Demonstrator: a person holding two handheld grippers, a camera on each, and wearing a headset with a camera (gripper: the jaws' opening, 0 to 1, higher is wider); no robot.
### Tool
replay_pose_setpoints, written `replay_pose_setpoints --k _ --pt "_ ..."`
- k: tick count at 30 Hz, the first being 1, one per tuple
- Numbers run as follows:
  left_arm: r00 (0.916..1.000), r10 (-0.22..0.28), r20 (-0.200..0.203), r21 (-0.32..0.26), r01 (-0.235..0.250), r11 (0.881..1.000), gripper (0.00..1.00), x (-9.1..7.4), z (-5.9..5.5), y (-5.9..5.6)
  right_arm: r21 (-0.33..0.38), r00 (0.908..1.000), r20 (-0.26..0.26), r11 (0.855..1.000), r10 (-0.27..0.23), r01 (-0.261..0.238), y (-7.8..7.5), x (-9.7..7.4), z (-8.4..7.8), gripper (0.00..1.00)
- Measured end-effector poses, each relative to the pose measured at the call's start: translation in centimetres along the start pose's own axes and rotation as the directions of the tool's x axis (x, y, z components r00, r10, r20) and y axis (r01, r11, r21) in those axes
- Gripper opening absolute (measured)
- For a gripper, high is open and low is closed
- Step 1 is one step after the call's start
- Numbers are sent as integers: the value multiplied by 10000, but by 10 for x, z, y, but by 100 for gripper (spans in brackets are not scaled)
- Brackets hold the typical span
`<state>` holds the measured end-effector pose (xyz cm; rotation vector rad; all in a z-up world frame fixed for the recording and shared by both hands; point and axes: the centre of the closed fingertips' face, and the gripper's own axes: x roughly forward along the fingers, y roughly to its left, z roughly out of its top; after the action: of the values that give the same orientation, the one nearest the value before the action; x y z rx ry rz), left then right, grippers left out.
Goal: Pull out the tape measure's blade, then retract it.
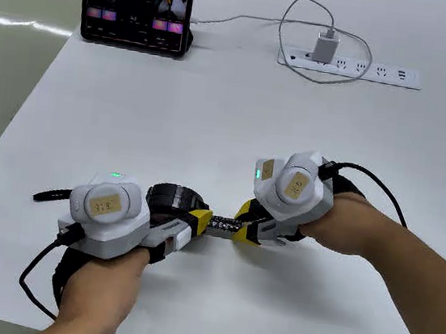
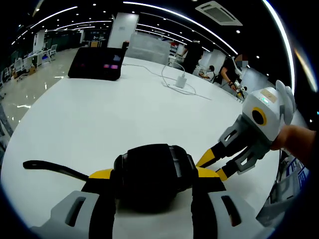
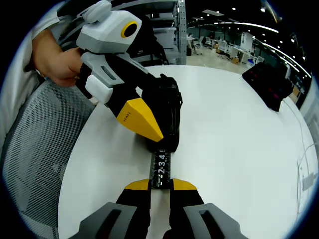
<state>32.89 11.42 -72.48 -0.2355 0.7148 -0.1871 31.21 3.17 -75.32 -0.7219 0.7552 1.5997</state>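
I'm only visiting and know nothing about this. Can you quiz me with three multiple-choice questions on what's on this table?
1. Where is the tablet on the table? A far left; B near edge; C far right.
2. The tape measure case is: A red; B black; C white.
3. The blade is: A fully inside; B a short way out; C torn off.
Key: A, it stands at the far-left corner; B, the case looks black; B, the right hand-held gripper pinches the blade, a few numbers showing.
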Motion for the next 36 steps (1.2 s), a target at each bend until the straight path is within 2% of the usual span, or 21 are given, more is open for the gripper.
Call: replay_pose_setpoints --k 25,36 --pt "10000 -47 17 -48 47 10000 57 0 0 0 -145 9995 313 9999 -63 68 -3 20 26 10" --pt "10000 -17 56 -109 17 9999 57 0 1 0 -56 9993 359 9999 -127 129 -4 21 26 11"
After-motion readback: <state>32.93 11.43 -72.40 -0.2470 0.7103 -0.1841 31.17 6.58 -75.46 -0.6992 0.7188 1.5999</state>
